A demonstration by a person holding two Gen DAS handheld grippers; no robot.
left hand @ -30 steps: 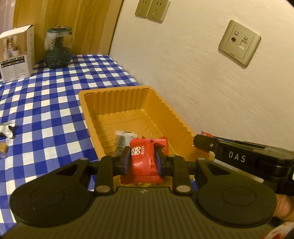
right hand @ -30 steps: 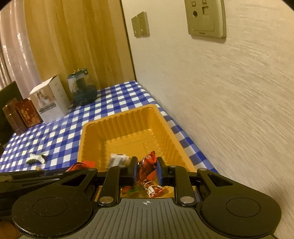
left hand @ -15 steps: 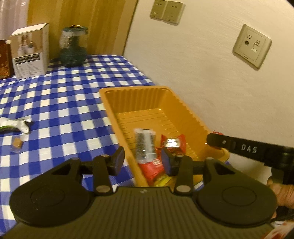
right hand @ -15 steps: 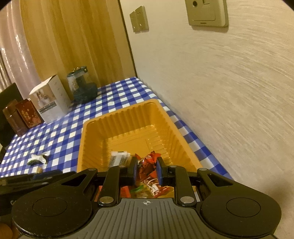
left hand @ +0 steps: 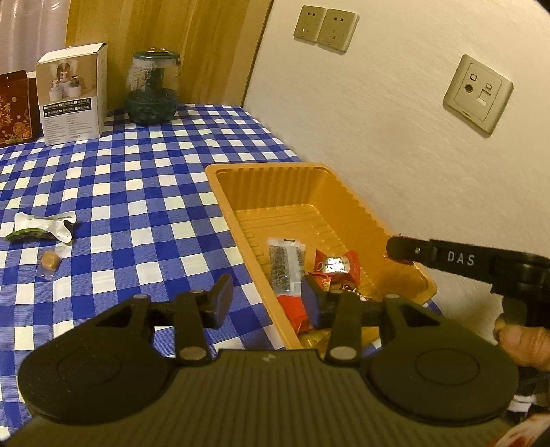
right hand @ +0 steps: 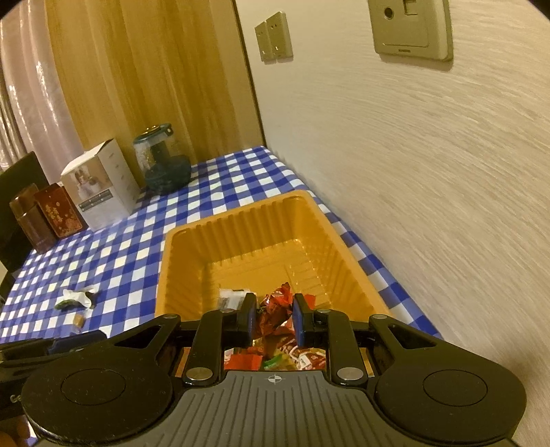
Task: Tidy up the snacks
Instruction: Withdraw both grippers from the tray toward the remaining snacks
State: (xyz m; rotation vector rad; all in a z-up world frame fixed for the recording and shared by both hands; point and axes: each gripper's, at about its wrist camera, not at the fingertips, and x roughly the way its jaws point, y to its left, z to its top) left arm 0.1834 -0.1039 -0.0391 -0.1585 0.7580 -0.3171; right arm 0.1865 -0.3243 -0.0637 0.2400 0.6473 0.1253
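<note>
An orange plastic tray point(left hand: 347, 196) sits on the checked tablecloth by the wall and holds several snack packets, among them a clear seed bar point(left hand: 285, 261) and a red foil packet point(left hand: 338, 264). My left gripper point(left hand: 266, 299) is open and empty above the tray's near left corner. My right gripper point(right hand: 274, 318) is shut on a crinkled red snack wrapper point(right hand: 275, 307) above the tray's point(right hand: 261, 220) near end. Its finger point(left hand: 412, 249) shows in the left wrist view. A white and green wrapper point(left hand: 43, 227) and a small wrapped candy point(left hand: 50, 263) lie on the cloth at left.
A white box point(left hand: 74, 94), a dark green glass jar point(left hand: 153, 91) and a dark red box point(left hand: 15, 106) stand at the table's far end. The wall with sockets point(left hand: 325, 27) runs close along the tray's right side.
My left gripper opened and let its red packet drop into the tray, then swung left. My right gripper kept hold of the red wrapper over the tray.
</note>
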